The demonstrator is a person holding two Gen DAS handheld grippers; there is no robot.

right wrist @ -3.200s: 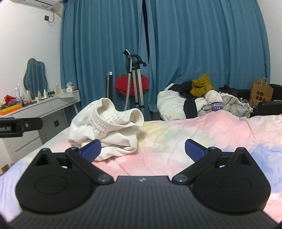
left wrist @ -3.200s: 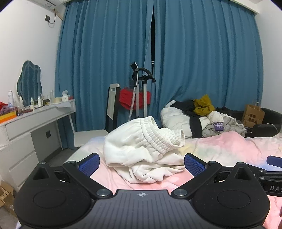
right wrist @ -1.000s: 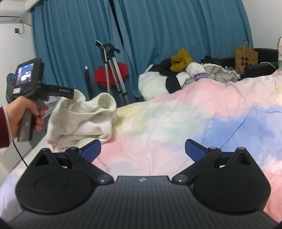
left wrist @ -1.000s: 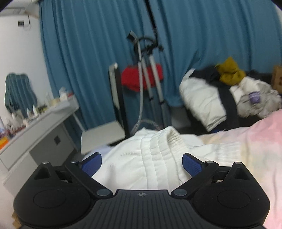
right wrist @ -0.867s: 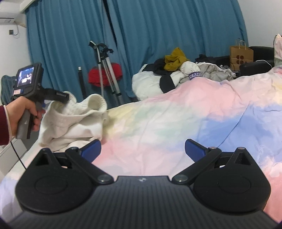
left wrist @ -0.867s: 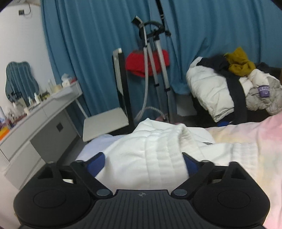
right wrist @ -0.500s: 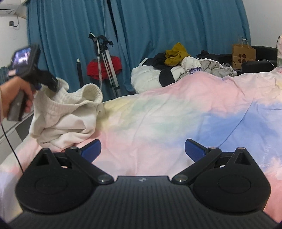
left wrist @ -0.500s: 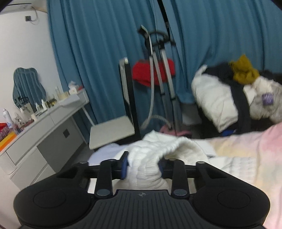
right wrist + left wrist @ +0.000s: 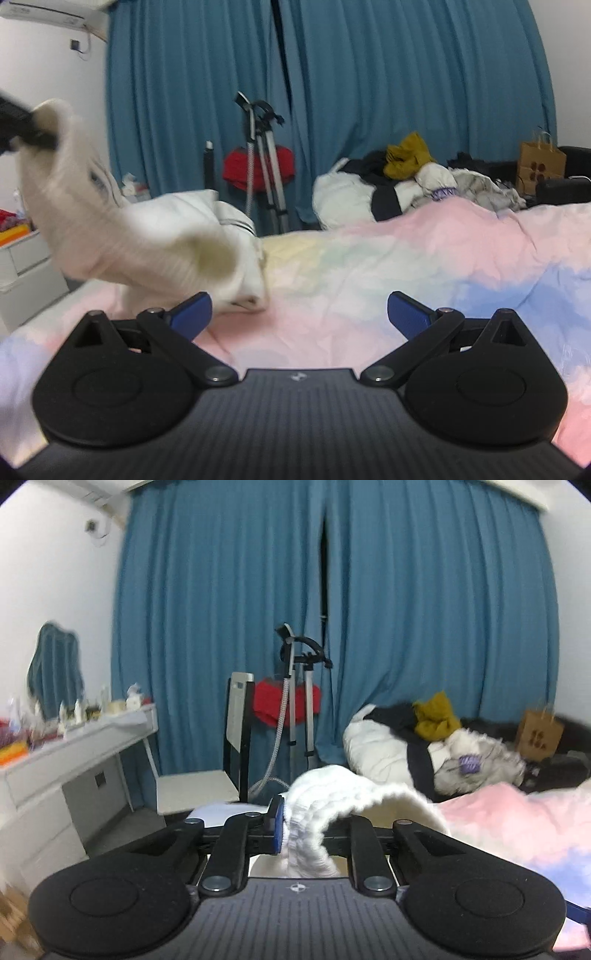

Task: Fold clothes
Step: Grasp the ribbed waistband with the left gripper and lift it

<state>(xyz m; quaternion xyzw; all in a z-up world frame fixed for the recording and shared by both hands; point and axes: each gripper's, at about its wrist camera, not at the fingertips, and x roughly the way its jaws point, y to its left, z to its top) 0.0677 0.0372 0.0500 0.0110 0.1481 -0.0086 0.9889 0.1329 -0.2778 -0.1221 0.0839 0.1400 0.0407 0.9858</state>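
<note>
White ribbed knit garment [image 9: 325, 805]: waistband pinched in closing left gripper [image 9: 295, 823], lifted off pastel quilted bed's [image 9: 369, 258] left edge | right gripper [image 9: 299, 314]: fingers spread, empty, low over bed | risk: bunched single-point hold may slip; dangling cloth may twist, snag right fingers

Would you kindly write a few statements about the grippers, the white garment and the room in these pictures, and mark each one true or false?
1. The left gripper is closing on ribbed fabric of the white garment. True.
2. The right gripper holds a corner of the garment. False: its jaws stand open with nothing between them, over the pastel bedspread.
3. The garment lies flat and folded on the bed. False: one end is lifted at the left gripper, the rest trails onto the bedspread.
4. A brown paper bag stands beyond the bed on the right. True.
5. The curtains are red. False: they are blue.
</note>
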